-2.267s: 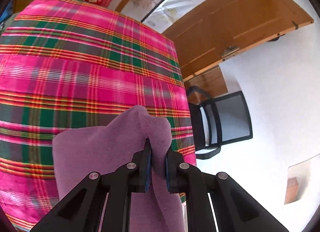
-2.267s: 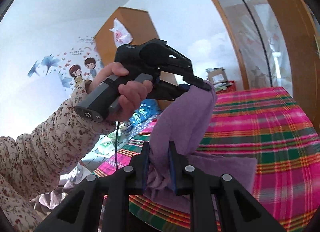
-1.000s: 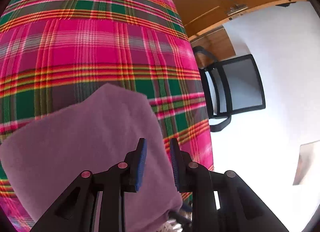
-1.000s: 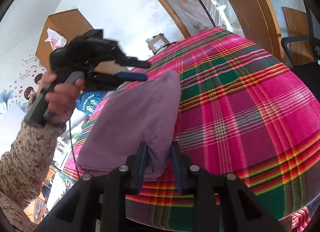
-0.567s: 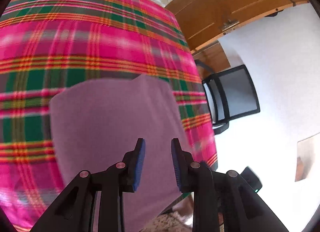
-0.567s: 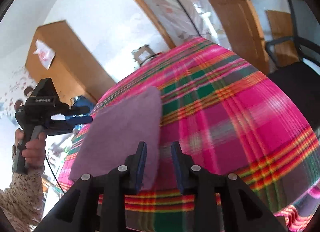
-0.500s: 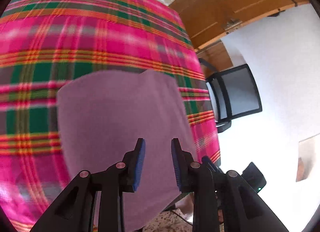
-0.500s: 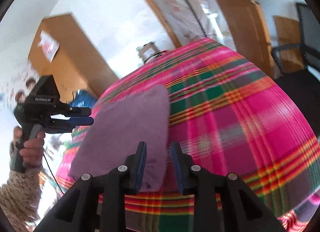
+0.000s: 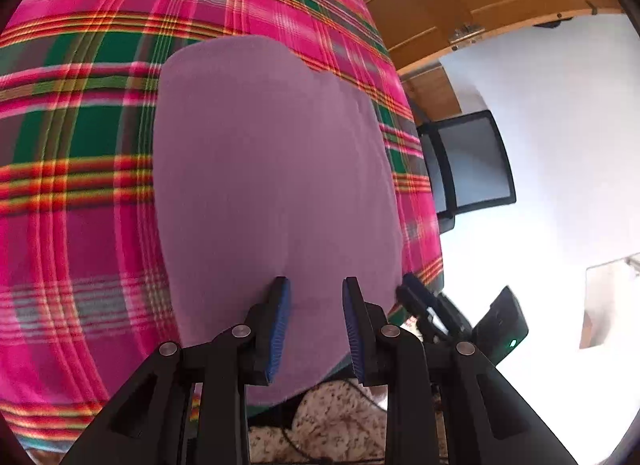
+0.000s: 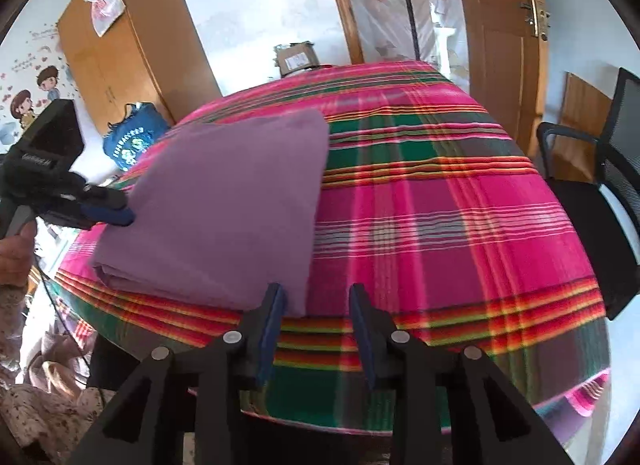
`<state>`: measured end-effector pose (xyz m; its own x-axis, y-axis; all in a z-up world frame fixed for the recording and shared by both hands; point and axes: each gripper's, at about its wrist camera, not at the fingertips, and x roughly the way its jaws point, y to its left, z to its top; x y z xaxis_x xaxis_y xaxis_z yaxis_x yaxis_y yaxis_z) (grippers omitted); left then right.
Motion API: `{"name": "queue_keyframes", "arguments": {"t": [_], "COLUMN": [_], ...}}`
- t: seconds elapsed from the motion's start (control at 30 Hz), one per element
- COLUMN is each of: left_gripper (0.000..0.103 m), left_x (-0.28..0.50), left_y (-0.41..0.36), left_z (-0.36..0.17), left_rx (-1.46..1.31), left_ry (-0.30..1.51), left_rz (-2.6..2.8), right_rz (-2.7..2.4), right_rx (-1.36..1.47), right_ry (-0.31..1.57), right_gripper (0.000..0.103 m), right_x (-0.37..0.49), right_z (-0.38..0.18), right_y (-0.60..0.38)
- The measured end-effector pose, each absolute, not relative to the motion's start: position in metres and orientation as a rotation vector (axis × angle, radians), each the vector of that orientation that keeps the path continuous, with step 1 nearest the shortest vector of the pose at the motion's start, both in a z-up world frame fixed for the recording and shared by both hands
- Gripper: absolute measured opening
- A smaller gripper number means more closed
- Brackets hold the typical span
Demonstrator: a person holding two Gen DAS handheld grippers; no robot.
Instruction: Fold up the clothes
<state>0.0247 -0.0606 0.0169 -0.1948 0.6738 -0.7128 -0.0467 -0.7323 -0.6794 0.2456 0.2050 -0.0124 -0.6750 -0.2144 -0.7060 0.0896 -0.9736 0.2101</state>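
Both jaws stood apart, empty: your right gripper (image 10: 316, 319) was opening, your left gripper (image 9: 315, 319) hung over the cloth (image 9: 272, 193). You had released it; it lay folded flat on the plaid table (image 10: 440, 205), fold apparently done.

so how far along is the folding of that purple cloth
Done: the purple cloth lies flat as a folded stack on the plaid cover, layered edge toward the near side. In hand: nothing; the left gripper is open over its near edge, and the right gripper is opening beside its corner, pads off the fabric. Left: perhaps another fold or a tidy; no other unfolded garment clearly shows.
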Motion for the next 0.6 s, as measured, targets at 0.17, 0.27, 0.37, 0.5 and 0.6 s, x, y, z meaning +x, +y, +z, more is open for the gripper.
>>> {"name": "queue_keyframes", "arguments": {"t": [0.17,0.27,0.37,0.5,0.6], "left_gripper": [0.028,0.028,0.028,0.028,0.028], "left_x": [0.041,0.049,0.057,0.060,0.064], "left_y": [-0.064,-0.065,-0.066,-0.063,-0.063], "left_z": [0.013,0.009,0.004,-0.004,-0.009], "left_rx": [-1.579,-1.583,-1.604,-1.644,-1.679], "left_ry": [-0.714,-0.719,-0.722,-0.699,-0.671], "left_rz": [1.981,1.970,1.954,1.951,1.960], "right_rz": [-2.779,-2.746,-2.713,-2.706,-2.732], "right_rx": [1.111,1.084,1.100,1.138,1.133], "right_ry": [-0.162,-0.145,-0.089,-0.043,-0.044], "right_gripper": [0.034,0.034,0.034,0.034,0.034], "right_x": [0.243,0.237,0.233,0.236,0.237], "right_z": [0.009,0.014,0.010,0.004,0.009], "right_y": [0.198,0.186,0.172,0.165,0.167]}}
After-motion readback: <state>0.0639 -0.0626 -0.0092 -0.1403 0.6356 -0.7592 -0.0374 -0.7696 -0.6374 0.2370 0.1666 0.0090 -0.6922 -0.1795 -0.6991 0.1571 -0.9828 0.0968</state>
